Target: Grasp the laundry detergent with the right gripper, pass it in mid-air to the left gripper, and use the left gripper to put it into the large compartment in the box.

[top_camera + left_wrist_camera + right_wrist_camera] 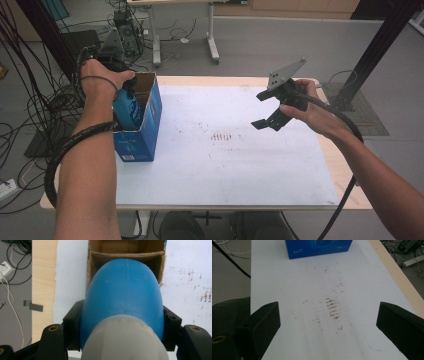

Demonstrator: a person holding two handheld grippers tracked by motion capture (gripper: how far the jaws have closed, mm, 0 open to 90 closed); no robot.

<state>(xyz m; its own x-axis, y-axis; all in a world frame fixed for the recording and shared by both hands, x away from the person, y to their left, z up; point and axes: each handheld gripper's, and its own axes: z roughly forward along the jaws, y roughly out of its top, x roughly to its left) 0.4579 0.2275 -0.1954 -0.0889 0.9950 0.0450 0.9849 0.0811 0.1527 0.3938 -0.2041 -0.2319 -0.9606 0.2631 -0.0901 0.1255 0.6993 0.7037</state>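
Note:
A blue bottle (123,297) with a pale grey cap (123,340) lies along my left gripper (122,325), whose jaws are shut on its sides. The bottle points into the open top of a blue cardboard box (125,251). In the high view the box (145,132) stands upright at the table's left side, with the bottle (129,110) and left gripper (125,100) at its opening. My right gripper (262,109) hovers over the right half of the table, open, with nothing between its jaws. Its own view has the gripper (328,320) facing the box (317,248) across the table.
A white sheet (225,160) with brown smudges (222,136) at its middle covers the table; bare wood edge (397,272) borders it. Cables (30,105) and equipment lie on the floor at left. A desk frame (212,47) stands behind, and a black post (382,45) at right.

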